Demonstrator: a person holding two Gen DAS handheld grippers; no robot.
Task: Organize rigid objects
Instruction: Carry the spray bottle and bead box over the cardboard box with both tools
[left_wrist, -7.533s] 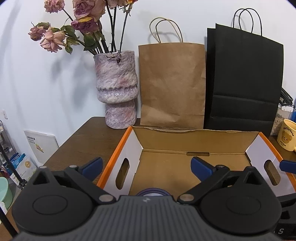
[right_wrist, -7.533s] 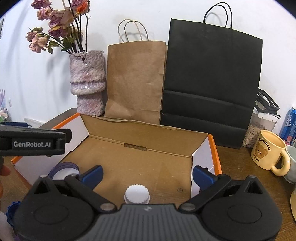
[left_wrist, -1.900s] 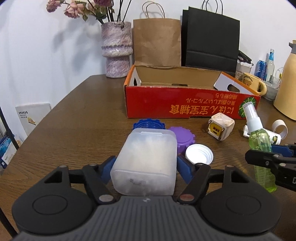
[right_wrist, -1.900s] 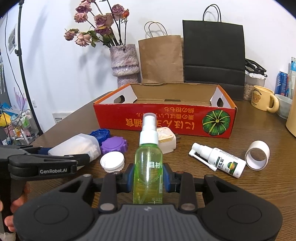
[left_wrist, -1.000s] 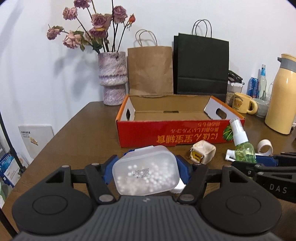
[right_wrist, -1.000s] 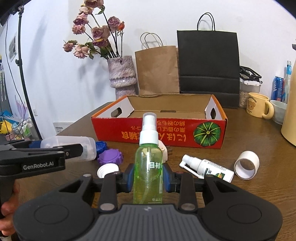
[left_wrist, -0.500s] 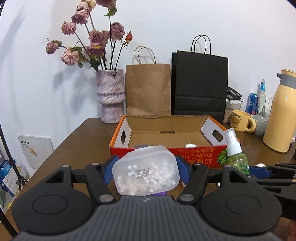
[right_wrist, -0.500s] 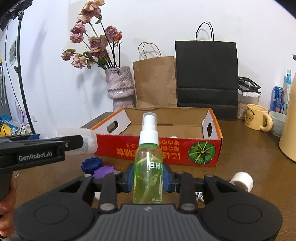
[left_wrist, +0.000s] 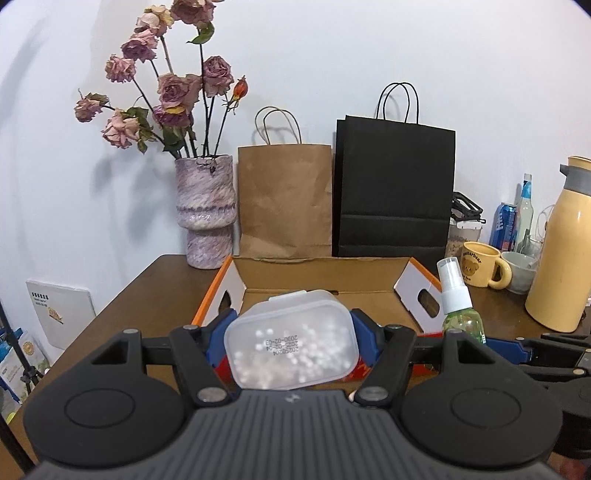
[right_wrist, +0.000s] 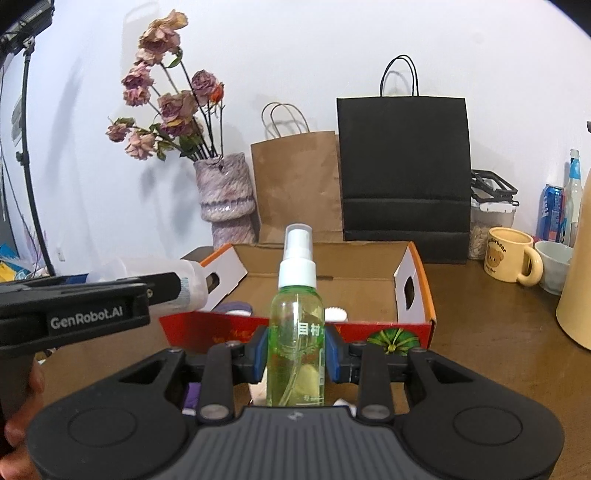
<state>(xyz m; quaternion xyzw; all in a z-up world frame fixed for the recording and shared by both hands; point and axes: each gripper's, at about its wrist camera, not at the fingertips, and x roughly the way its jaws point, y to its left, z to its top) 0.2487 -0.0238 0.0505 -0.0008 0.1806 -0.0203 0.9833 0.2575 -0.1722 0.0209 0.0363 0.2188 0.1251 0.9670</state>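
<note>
My left gripper (left_wrist: 291, 341) is shut on a frosted plastic bottle (left_wrist: 291, 350) with white pellets inside, lying on its side and held in the air before the open red and orange cardboard box (left_wrist: 325, 275). My right gripper (right_wrist: 297, 354) is shut on an upright green spray bottle (right_wrist: 297, 332) with a white pump, also held before the box (right_wrist: 417, 299). In the right wrist view the left gripper's body (right_wrist: 85, 310) and the frosted bottle (right_wrist: 188, 286) show at the left. A purple lid (right_wrist: 234, 307) and a white lid (right_wrist: 334, 314) lie in the box.
Behind the box stand a mottled vase (left_wrist: 205, 214) of dried roses, a brown paper bag (left_wrist: 284, 201) and a black paper bag (left_wrist: 393, 188). At the right are a yellow bear mug (left_wrist: 480, 264), a grey bowl (left_wrist: 522, 266), a cream thermos (left_wrist: 565, 247) and drink bottles (left_wrist: 524, 214).
Both grippers have risen and moved toward the box with their bottles still gripped. The box's inside now shows; the loose items on the table have dropped out of sight.
</note>
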